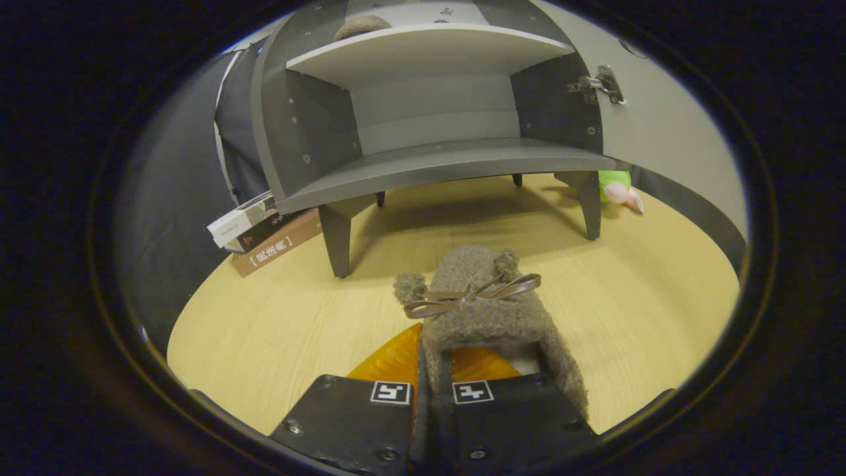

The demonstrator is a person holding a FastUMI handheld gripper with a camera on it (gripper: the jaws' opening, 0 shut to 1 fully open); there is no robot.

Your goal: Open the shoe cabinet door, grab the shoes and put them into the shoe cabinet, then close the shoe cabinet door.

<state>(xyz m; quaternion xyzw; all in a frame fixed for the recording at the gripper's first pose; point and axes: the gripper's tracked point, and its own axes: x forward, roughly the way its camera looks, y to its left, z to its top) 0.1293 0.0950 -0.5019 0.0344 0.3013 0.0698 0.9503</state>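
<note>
I have the tool (433, 396) clenched on the fuzzy brown slipper (486, 311), its fingers pinching the side wall of the slipper's opening. The slipper hangs just ahead of the fingers, toe toward the shoe cabinet (429, 119), whose door (661, 125) stands swung open on the right. Another slipper (360, 25) seems to sit on the upper shelf already. The lower shelf (449, 168) is free. My worry: the grip holds only soft fabric, so the slipper could sag or slip out, or its toe could catch the shelf's front edge going in.
</note>
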